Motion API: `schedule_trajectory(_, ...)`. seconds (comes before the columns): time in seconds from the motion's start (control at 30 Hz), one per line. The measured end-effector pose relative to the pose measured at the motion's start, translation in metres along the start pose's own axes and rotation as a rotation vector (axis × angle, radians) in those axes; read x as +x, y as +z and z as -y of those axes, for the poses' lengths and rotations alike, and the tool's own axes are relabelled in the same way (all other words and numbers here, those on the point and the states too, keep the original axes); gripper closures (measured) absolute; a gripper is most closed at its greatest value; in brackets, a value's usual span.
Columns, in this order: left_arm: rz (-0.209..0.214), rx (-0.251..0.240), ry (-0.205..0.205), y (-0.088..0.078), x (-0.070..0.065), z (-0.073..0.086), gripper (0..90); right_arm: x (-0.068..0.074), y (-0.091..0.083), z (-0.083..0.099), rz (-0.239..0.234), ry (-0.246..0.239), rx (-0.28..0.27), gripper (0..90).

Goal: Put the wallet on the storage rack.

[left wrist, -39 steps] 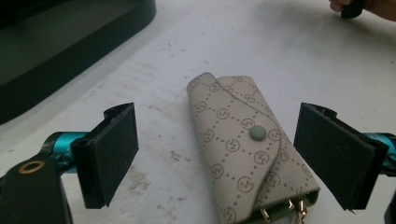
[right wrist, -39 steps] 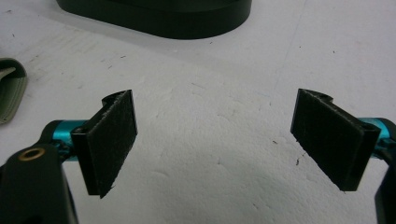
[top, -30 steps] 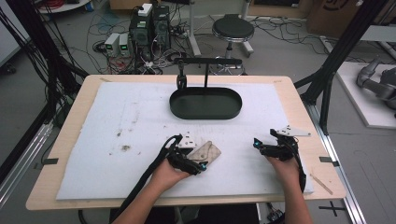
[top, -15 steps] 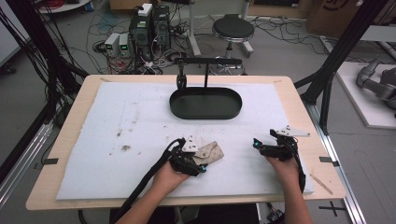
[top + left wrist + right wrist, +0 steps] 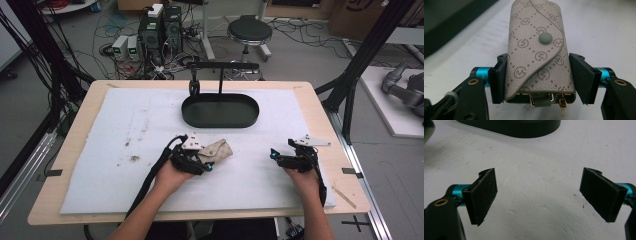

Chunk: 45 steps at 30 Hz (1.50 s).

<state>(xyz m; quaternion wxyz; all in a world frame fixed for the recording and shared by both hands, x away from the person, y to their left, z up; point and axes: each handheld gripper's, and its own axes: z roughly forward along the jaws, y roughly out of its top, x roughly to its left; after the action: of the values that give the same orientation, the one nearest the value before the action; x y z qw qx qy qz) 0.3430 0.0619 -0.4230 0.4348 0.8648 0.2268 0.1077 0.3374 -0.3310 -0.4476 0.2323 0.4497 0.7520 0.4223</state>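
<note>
The left claw (image 5: 537,82) has the beige key pouch (image 5: 537,52) pinched between its two jaws, gripping the end where metal hooks poke out; the snap-buttoned flap points away from the hand. From above, the pouch (image 5: 216,150) sits low over the white mat (image 5: 100,140) on the counter (image 5: 75,100), near the front edge, left of centre; whether it touches the mat is hard to tell. The right claw (image 5: 539,195) is spread wide with nothing between the jaws, hovering over bare mat, well apart from the pouch. Behind them, the black oval tray (image 5: 220,111) looks empty. Its stand's crossbar carries a small dark hanging piece, too small to make out.
</note>
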Motion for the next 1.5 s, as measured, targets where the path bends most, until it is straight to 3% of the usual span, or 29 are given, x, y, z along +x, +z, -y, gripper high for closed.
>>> schedule_trajectory(0.13,-0.015,-0.016,0.017,-0.009,0.017,-0.013,36.7,0.001,0.0,0.0,-0.004,0.001,0.0,14.8)
schedule_trajectory(0.37,-0.041,-0.028,0.096,-0.015,0.044,-0.039,36.8,0.001,0.0,0.0,-0.006,0.001,0.003,14.8)
schedule_trajectory(0.73,-0.046,-0.02,0.099,-0.009,0.089,-0.071,36.7,0.002,0.0,0.0,-0.009,0.002,0.002,14.7)
schedule_trajectory(1.07,-0.061,0.0,0.094,0.018,0.124,-0.087,36.7,0.001,0.0,0.0,-0.007,0.0,-0.002,14.7)
schedule_trajectory(1.13,-0.056,-0.003,0.086,0.025,0.129,-0.087,36.7,0.001,0.0,0.0,-0.009,0.001,0.0,14.8)
schedule_trajectory(1.33,-0.052,0.047,0.08,0.051,0.14,-0.084,36.7,0.001,0.001,0.0,-0.008,0.005,0.005,14.8)
schedule_trajectory(1.5,-0.058,0.051,0.057,0.07,0.147,-0.079,36.6,0.002,0.0,0.0,-0.005,-0.001,0.004,14.7)
